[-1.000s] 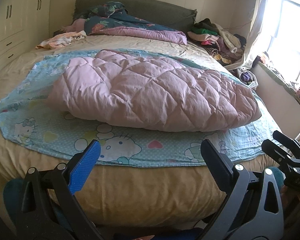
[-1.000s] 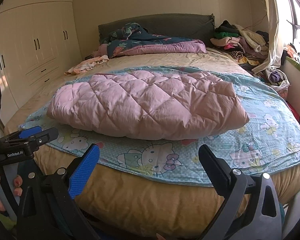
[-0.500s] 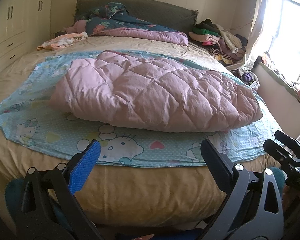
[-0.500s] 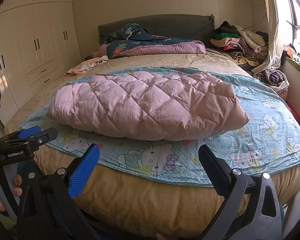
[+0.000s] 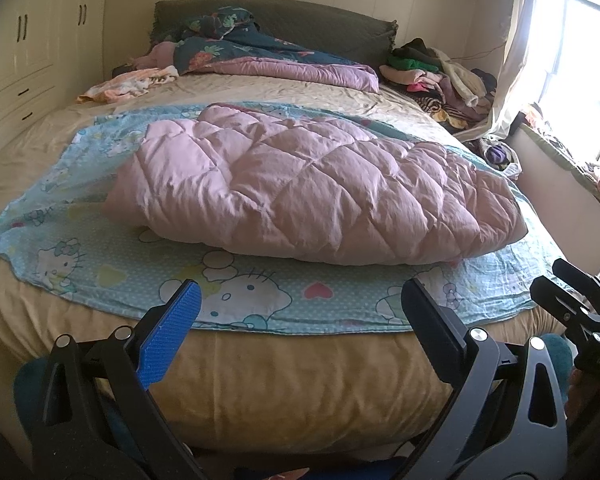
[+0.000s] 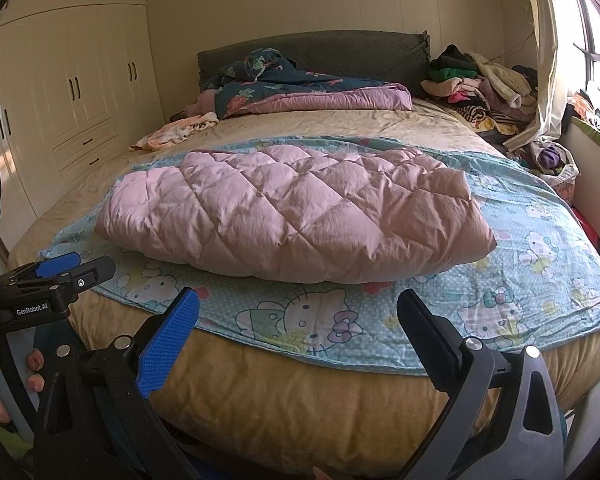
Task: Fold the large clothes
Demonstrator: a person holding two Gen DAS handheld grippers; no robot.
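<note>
A pink quilted puffy garment (image 5: 308,196) (image 6: 296,220) lies folded into a long bundle across the middle of the bed, on a light blue cartoon-print sheet (image 5: 236,300) (image 6: 540,264). My left gripper (image 5: 300,312) is open at the foot of the bed, short of the sheet's near edge, holding nothing. My right gripper (image 6: 300,320) is open too, empty, also in front of the bed's edge. Each gripper shows in the other's view: the right one (image 5: 576,304) at the far right, the left one (image 6: 60,276) at the far left, held by a hand (image 6: 4,376).
The bed (image 5: 284,384) has a tan cover. A dark floral duvet (image 6: 300,88) and small pale clothes (image 6: 176,132) lie near the headboard. A clothes pile (image 6: 484,84) sits at the back right by the curtain. Wardrobes (image 6: 60,92) line the left wall.
Both grippers have drifted slightly; the left view has shifted a little so the bundle sits lower and more to the right. Nothing was grasped and the garment has not moved.
</note>
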